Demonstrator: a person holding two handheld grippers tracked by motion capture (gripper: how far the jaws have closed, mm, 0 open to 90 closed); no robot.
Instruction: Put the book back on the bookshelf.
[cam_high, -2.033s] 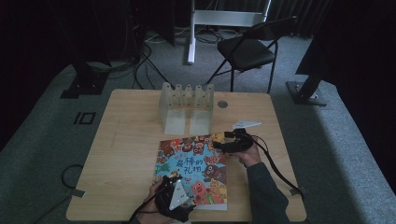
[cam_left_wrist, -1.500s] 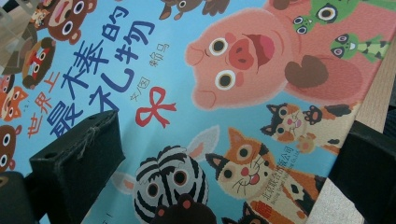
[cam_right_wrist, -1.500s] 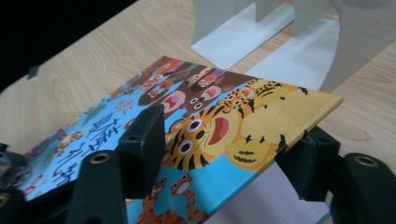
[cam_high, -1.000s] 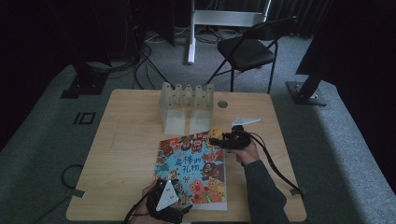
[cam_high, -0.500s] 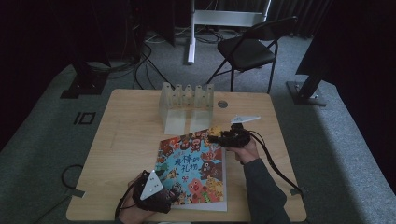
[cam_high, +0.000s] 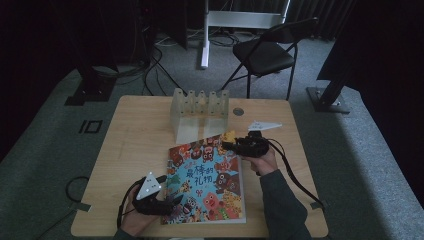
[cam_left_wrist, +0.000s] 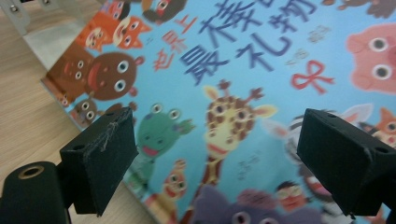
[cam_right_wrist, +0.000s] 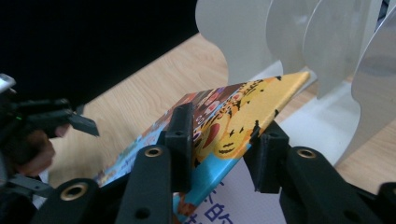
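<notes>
A colourful picture book (cam_high: 205, 180) lies on the wooden table (cam_high: 130, 145), its far right corner lifted. My right gripper (cam_high: 234, 145) is shut on that corner; in the right gripper view the jaws (cam_right_wrist: 224, 140) pinch the raised yellow corner of the book (cam_right_wrist: 243, 107) just in front of the white divider rack (cam_right_wrist: 289, 42). My left gripper (cam_high: 172, 201) stands open at the book's near left edge. In the left gripper view its jaws (cam_left_wrist: 224, 163) are spread wide over the cover (cam_left_wrist: 261, 70), with nothing between them.
The white rack (cam_high: 200, 112) stands upright at the back middle of the table, next to a small dark round disc (cam_high: 238, 112). A folding chair (cam_high: 270, 52) and stand bases are on the floor beyond. Bare wood lies left of the book.
My left gripper has slid left, from over the book's lower part to its near left edge. My right gripper has kept hold of the far corner and barely moved.
</notes>
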